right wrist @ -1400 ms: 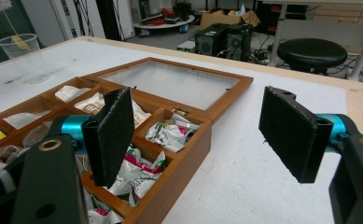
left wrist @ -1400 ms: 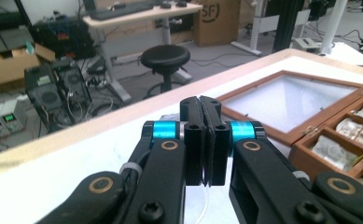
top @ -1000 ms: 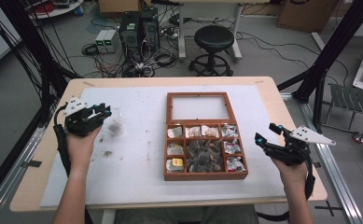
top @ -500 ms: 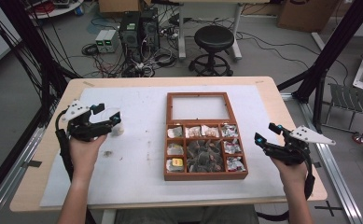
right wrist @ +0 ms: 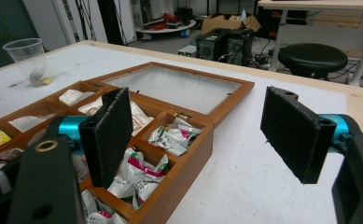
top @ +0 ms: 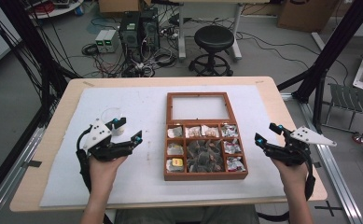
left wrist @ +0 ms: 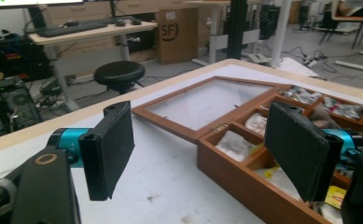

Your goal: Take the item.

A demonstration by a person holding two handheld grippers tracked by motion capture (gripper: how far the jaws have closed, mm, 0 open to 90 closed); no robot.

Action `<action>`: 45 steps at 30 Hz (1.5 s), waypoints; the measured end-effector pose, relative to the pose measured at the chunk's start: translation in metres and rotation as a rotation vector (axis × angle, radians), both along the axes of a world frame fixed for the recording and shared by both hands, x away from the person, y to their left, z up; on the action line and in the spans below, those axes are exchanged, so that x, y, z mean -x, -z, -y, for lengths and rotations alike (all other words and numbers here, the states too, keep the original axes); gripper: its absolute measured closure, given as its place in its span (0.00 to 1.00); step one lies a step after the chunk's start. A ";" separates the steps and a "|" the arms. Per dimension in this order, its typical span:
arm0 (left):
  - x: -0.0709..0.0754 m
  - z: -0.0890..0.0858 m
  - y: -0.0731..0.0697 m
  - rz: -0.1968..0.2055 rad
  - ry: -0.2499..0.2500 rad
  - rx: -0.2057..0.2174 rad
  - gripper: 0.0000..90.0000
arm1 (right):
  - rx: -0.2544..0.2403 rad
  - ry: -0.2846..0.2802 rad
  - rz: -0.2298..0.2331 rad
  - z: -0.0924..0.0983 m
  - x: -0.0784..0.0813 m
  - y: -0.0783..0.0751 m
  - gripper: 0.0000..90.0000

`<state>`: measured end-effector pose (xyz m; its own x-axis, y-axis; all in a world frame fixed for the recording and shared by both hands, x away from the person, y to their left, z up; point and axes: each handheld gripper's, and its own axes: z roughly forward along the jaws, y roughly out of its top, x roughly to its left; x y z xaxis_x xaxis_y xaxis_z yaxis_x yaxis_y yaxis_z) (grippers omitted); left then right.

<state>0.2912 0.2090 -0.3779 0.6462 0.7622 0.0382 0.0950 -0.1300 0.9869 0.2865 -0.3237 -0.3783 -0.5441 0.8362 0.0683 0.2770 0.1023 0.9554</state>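
Black stool (top: pixel 211 37), computer towers (top: pixel 138 29)

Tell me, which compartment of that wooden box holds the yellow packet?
The front-left compartment of the box, nearest the left gripper. Its packet is yellow; the other compartments hold white or dark packets.

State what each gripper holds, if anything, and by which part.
Nothing is held. The left gripper and the right gripper both have their jaws spread with empty space between them, either side of the wooden box.
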 end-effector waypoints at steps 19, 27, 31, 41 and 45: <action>0.013 0.007 0.016 -0.065 0.076 0.024 0.27 | 0.004 -0.015 -0.006 -0.004 -0.005 0.000 0.29; 0.008 -0.001 0.019 -0.181 0.121 0.049 0.27 | 0.007 -0.018 0.000 -0.006 -0.006 -0.001 0.29; 0.011 0.000 0.019 -0.171 0.109 0.036 0.27 | 0.008 -0.021 0.000 -0.007 -0.007 -0.001 0.29; 0.013 -0.002 0.019 -0.163 0.088 0.038 0.27 | 0.011 -0.027 -0.003 -0.009 -0.009 -0.001 0.29; 0.013 -0.001 0.019 -0.161 0.091 0.032 0.27 | 0.010 -0.024 0.005 -0.008 -0.008 -0.001 0.29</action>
<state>0.2785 0.2105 -0.3967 0.7082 0.6996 -0.0951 0.2417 -0.1137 0.9637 0.2949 -0.3162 -0.3773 -0.5640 0.8238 0.0573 0.2697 0.1182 0.9557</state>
